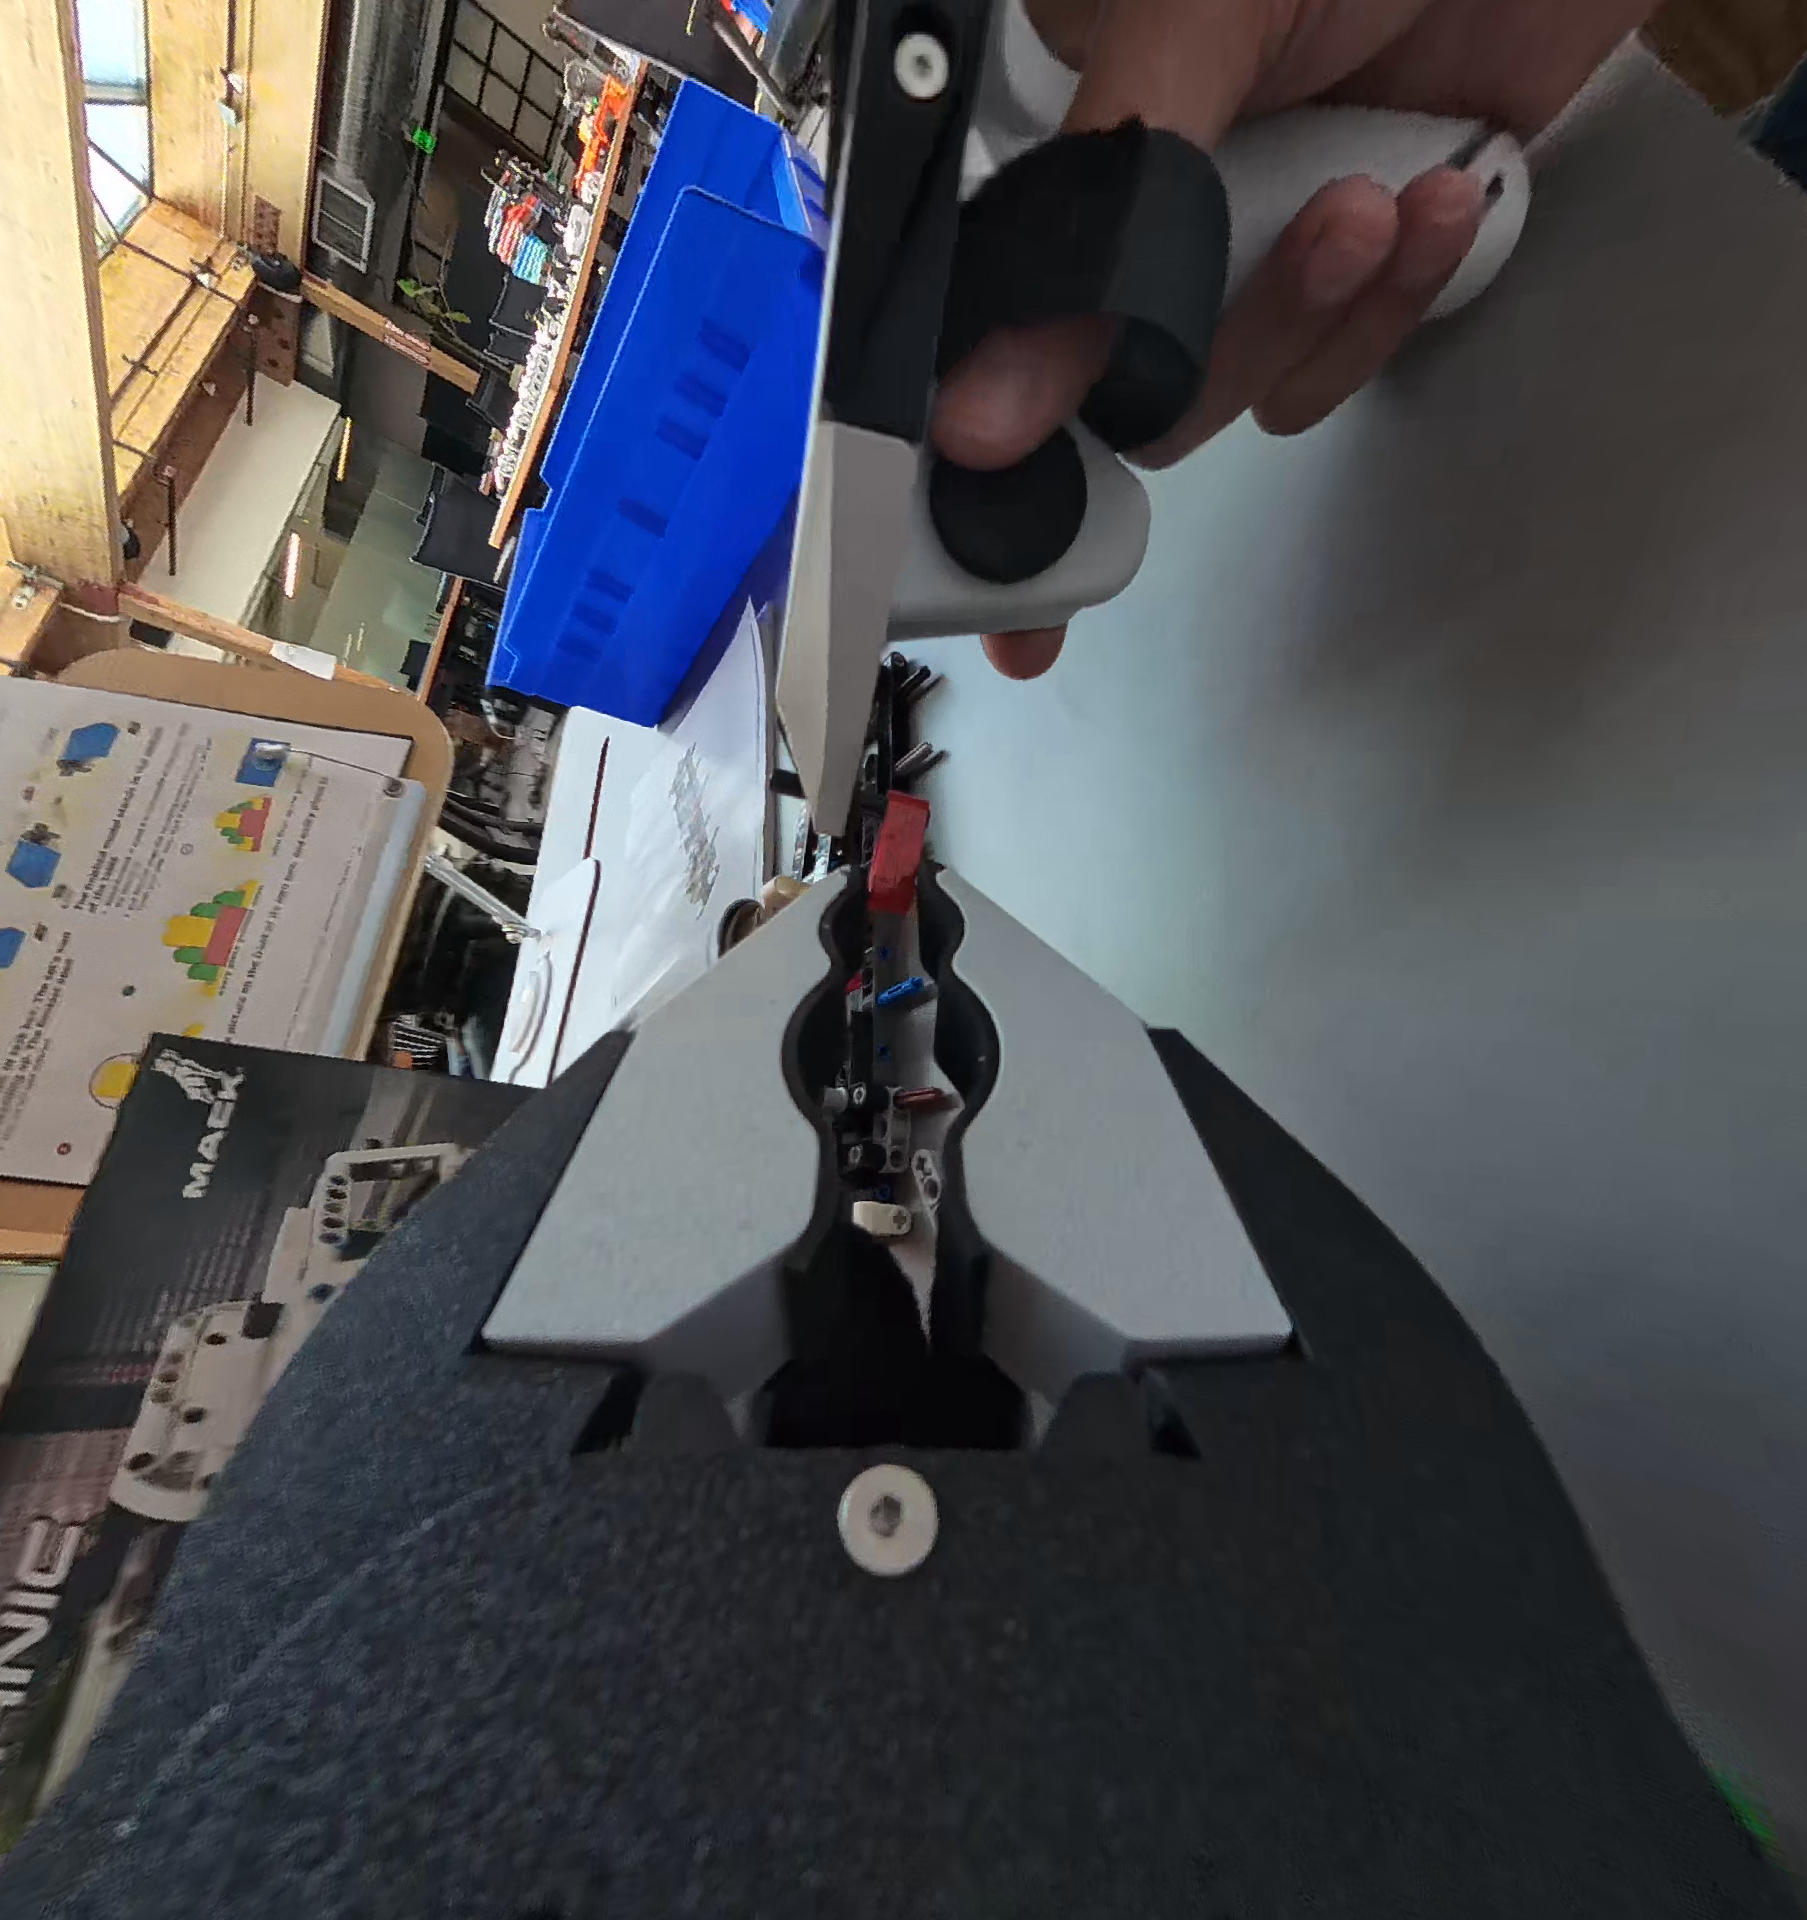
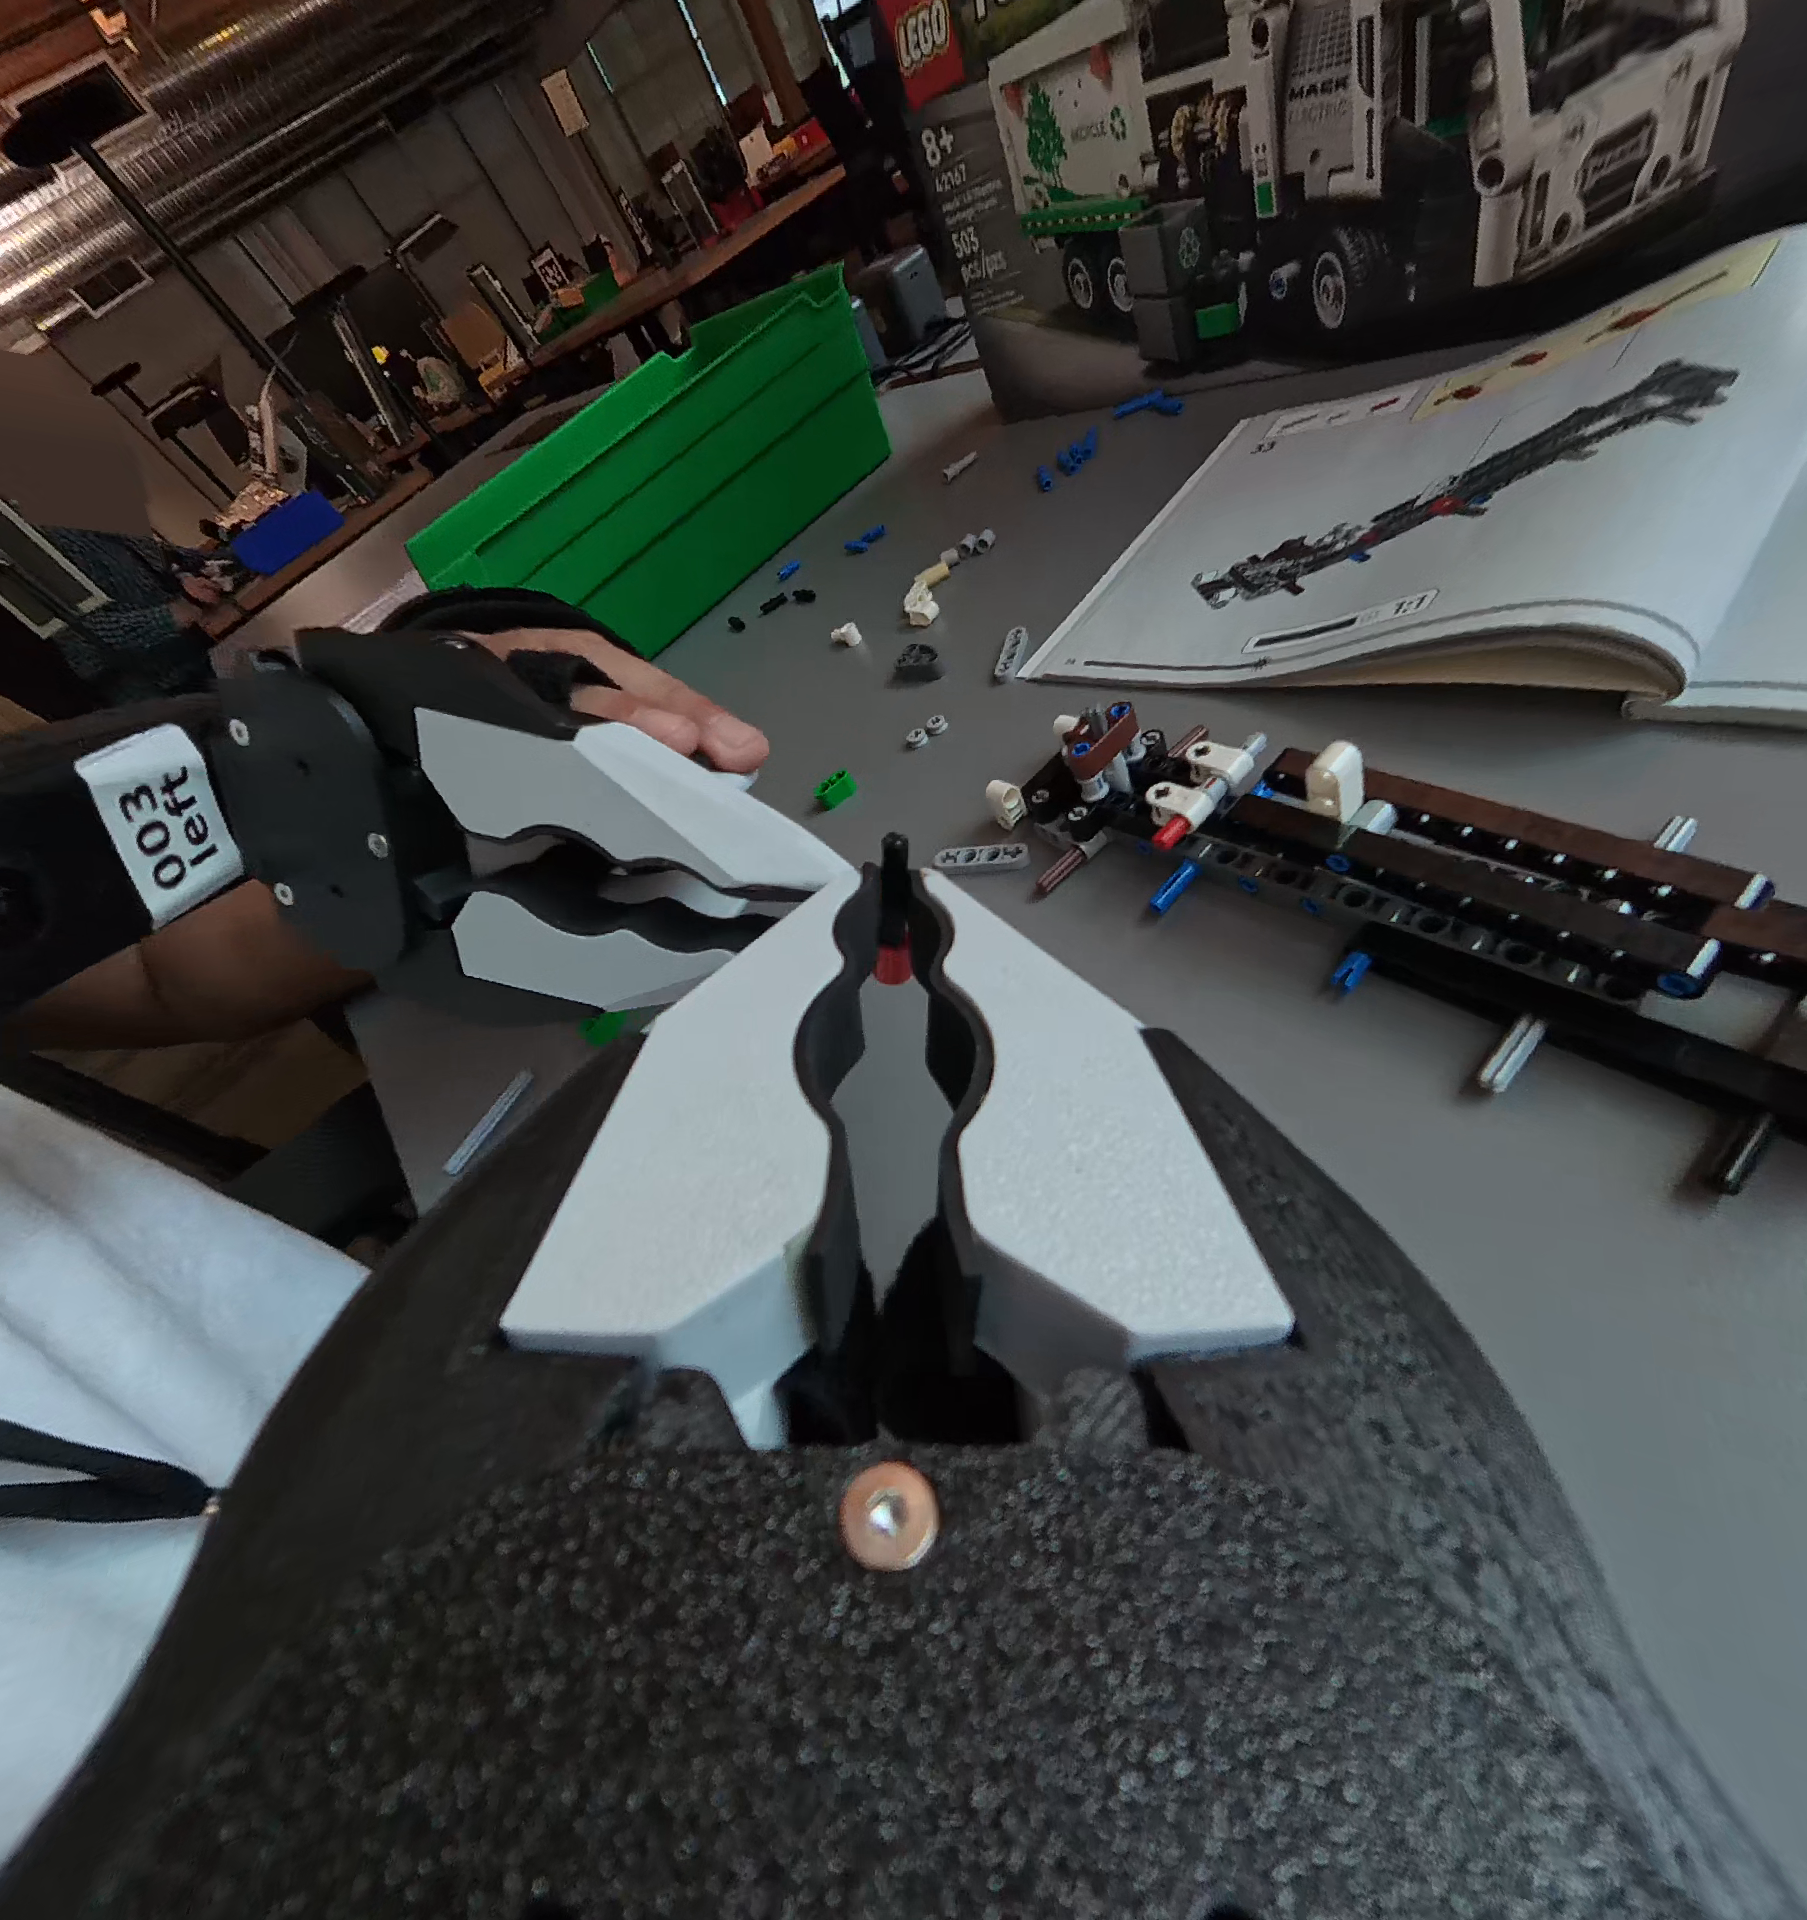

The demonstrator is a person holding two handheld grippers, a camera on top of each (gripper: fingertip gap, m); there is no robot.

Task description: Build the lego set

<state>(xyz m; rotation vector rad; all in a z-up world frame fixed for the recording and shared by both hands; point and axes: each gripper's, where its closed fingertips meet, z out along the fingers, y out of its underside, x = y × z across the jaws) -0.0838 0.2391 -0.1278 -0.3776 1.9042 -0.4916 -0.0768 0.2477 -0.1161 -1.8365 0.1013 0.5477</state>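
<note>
While my right gripper (image 2: 891,883) was clenched, its pads pinched a thin black axle with a red bush (image 2: 891,914), the tip poking out past my fingertips. Beside it, my left gripper (image 2: 774,902) showed only a narrow slit between its jaws; whether it gripped anything I cannot tell. Further off, the long black-and-brown beam assembly (image 2: 1501,862) lay on the grey table (image 2: 1294,1091). Beyond it lay one open instruction booklet (image 2: 1450,540) and one green plastic bin (image 2: 670,488), contents hidden.
</note>
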